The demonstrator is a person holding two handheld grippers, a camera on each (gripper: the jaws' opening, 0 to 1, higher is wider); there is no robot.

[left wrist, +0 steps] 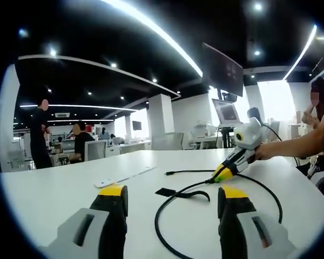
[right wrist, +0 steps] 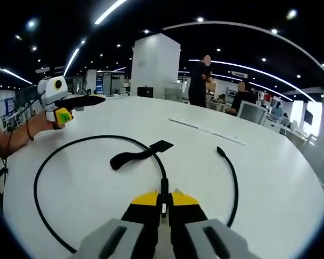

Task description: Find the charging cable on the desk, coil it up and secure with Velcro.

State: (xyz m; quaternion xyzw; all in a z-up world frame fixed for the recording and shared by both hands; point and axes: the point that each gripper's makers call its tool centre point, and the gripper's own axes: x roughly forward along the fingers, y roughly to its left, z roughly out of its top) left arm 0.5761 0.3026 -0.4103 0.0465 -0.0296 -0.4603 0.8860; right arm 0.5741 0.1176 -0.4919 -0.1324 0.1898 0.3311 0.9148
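The cable lies in a loose loop on the white tabletop, its Velcro strap inside the loop. The right gripper is clenched on the cable near the strap, while the left gripper hovers released over the near arc. To coil well, keep the pinch firm and feed even loops toward it, leaving the strap free.

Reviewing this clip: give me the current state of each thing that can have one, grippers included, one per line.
Charging cable: uncoiled, lying in a loose loop on the white desk, pinched at one spot.
Velcro strap: open, lying flat beside the cable, fastened around nothing.
Right gripper: shut on the cable.
Left gripper: open, holding nothing, above the desk.
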